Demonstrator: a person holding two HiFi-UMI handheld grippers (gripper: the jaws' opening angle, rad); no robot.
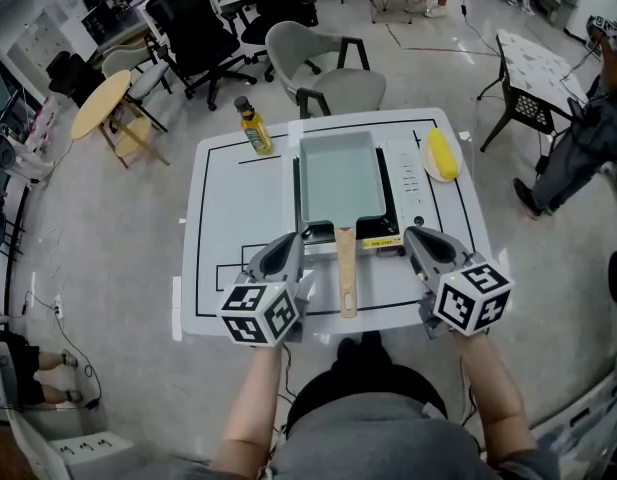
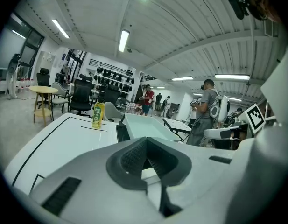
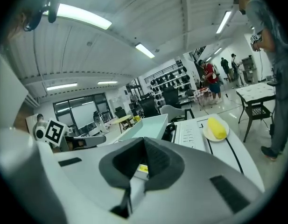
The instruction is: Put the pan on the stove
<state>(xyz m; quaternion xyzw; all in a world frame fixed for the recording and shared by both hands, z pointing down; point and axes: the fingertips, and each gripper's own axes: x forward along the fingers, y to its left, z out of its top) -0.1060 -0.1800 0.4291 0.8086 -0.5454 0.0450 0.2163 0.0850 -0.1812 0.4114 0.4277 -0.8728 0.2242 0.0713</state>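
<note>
A pale green rectangular pan (image 1: 340, 178) rests on the black portable stove (image 1: 390, 230) in the middle of the white table, its wooden handle (image 1: 345, 271) pointing toward me. The pan's pale wall (image 2: 146, 127) shows ahead of the left jaws, and the same pan (image 3: 148, 126) lies beyond the right jaws. My left gripper (image 1: 286, 250) hovers left of the handle, shut and empty. To the handle's right my right gripper (image 1: 424, 242) is shut with nothing between its fingers. Neither touches the pan.
A yellow bottle (image 1: 253, 128) stands at the table's far left, also visible as the bottle (image 2: 97, 115). A plate with a yellow item (image 1: 442, 155) sits at the far right. Chairs (image 1: 323, 68) and a round wooden table (image 1: 100, 103) stand beyond. A person (image 1: 583, 138) stands right.
</note>
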